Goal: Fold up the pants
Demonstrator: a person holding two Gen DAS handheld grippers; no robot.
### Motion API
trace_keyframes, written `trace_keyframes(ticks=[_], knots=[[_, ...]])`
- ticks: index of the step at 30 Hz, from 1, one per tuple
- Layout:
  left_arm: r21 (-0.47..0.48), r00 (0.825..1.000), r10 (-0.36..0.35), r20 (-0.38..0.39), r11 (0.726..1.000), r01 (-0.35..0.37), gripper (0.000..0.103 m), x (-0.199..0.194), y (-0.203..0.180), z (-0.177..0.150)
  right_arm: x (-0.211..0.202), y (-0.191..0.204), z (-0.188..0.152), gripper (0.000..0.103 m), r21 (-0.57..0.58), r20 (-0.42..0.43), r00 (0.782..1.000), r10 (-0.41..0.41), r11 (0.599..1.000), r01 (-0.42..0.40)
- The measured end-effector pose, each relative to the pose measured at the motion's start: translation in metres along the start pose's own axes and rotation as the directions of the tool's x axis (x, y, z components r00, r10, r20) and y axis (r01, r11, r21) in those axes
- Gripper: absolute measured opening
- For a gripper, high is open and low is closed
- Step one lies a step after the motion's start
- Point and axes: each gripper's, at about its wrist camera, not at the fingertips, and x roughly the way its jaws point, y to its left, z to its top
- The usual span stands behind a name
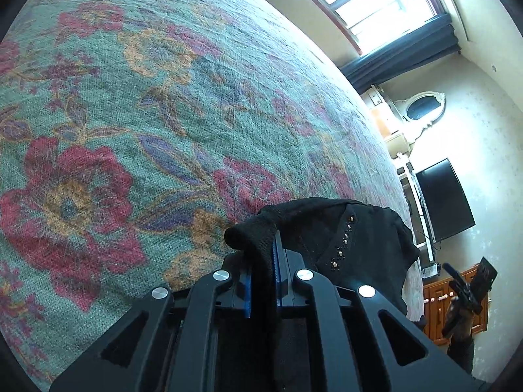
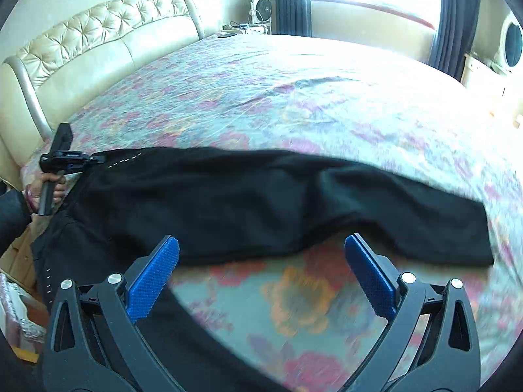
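Black pants (image 2: 248, 202) lie spread across the floral bedspread (image 2: 294, 98), one leg reaching to the right, the other running down under my right gripper. My left gripper (image 1: 263, 254) is shut on the studded waistband of the pants (image 1: 346, 228), lifting it off the bed; it also shows in the right wrist view (image 2: 81, 158) at the pants' left end. My right gripper (image 2: 261, 254) is open and empty, hovering over the near edge of the upper leg. It shows far off in the left wrist view (image 1: 464, 290).
A cream tufted headboard (image 2: 98, 32) stands at the far left of the bed. A window with dark curtains (image 2: 291, 0), a fan (image 2: 261, 9), a wall TV (image 1: 444, 199) and a wooden cabinet (image 1: 454, 307) surround the bed.
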Motion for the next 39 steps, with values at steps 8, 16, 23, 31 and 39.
trace_keyframes(ticks=[8,16,23,31,39], knots=[[-0.017,1.0,-0.009,-0.006,1.0,0.008,0.009,-0.002,0.009,0.002,0.14,-0.046,0.092,0.079,-0.216,-0.216,0.966,-0.144,0.972,0.096],[0.001,0.999,-0.035,-0.009,0.999,0.035,0.009,0.001,0.009,0.005,0.203,-0.041,0.091,0.076,-0.424,-0.318,0.929,-0.188,0.905,0.038],[-0.003,0.998,-0.061,-0.01,0.998,0.061,0.011,-0.001,0.016,0.004,0.224,-0.062,0.081,0.062,-0.3,-0.397,0.914,-0.084,0.953,-0.043],[0.017,1.0,-0.016,0.016,1.0,0.016,0.01,-0.005,0.004,0.001,0.172,-0.023,0.061,0.01,-0.471,-0.218,0.956,-0.198,0.879,0.074],[0.041,0.985,-0.111,0.134,0.994,0.106,0.009,-0.051,-0.025,-0.008,0.045,0.013,0.029,0.01,-0.483,0.075,0.964,-0.255,0.837,0.259]])
